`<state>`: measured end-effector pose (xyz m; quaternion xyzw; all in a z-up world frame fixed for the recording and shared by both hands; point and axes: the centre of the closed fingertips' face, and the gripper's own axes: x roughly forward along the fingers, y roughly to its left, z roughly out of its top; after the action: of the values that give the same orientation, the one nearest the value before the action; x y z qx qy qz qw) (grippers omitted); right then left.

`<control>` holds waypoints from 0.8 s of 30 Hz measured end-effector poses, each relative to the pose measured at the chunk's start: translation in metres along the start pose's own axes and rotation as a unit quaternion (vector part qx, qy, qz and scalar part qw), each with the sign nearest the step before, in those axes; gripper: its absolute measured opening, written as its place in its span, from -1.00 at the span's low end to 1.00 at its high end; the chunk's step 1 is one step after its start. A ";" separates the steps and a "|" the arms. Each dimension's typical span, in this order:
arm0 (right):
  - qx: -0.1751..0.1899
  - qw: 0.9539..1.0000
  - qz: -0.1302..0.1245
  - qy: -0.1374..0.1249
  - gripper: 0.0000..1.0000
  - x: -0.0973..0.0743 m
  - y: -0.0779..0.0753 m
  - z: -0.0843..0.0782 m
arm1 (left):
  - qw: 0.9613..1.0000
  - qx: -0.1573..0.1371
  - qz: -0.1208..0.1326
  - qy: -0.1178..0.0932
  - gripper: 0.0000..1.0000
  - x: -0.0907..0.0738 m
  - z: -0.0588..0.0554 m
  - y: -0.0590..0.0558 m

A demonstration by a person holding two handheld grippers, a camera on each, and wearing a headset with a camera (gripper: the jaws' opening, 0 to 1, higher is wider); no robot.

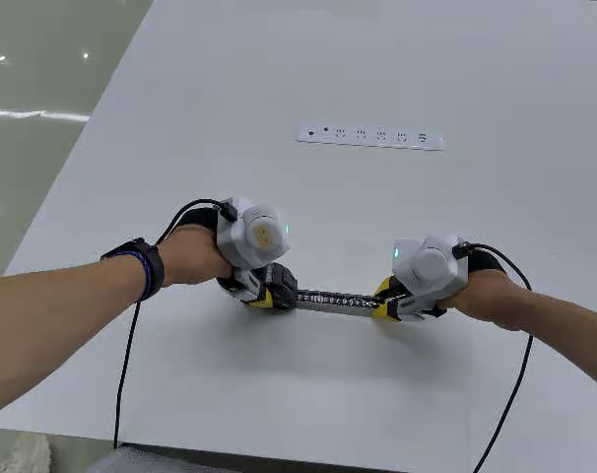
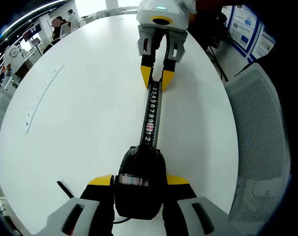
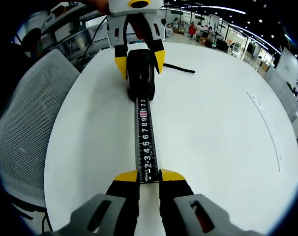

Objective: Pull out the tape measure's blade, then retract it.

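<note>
On the desk [image 1: 377,59], the left claw [image 2: 139,181] clamps the tape measure [image 3: 140,73] while the right claw [image 3: 149,176] pinches the blade [image 3: 144,137], partly pulled out; retraction remains.

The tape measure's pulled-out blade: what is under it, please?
Under the numbered blade lies bare white tabletop; whether it touches is unclear. Its tip is covered by the right gripper's yellow-tipped jaws, its root by the black case in the left gripper.
</note>
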<state>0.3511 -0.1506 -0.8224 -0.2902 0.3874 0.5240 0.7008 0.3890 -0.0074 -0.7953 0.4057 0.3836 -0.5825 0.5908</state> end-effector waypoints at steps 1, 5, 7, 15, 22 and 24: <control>0.000 1.000 0.000 0.000 -0.74 -0.001 0.000 -0.001 | 1.000 0.000 0.000 0.000 -0.31 0.000 0.000 0.000; 0.000 1.000 0.000 0.000 -0.74 -0.001 0.000 -0.002 | 1.000 0.000 0.000 0.000 -0.31 0.000 0.000 0.000; 0.002 1.000 -0.001 0.002 -0.74 -0.004 0.000 -0.006 | 1.000 -0.001 -0.001 0.001 -0.31 0.000 0.000 0.000; 0.005 1.000 -0.004 0.006 -0.74 -0.011 0.000 -0.016 | 1.000 -0.001 -0.001 0.002 -0.31 0.000 0.001 0.000; 0.007 1.000 -0.008 0.008 -0.74 -0.018 0.000 -0.027 | 1.000 -0.001 0.000 0.004 -0.31 0.000 0.002 -0.001; 0.008 1.000 -0.008 0.010 -0.74 -0.019 -0.001 -0.030 | 1.000 0.000 0.001 0.004 -0.31 0.000 0.002 0.000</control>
<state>0.3419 -0.1848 -0.8224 -0.2928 0.3960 0.5121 0.7037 0.3885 -0.0093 -0.7948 0.4082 0.3862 -0.5802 0.5896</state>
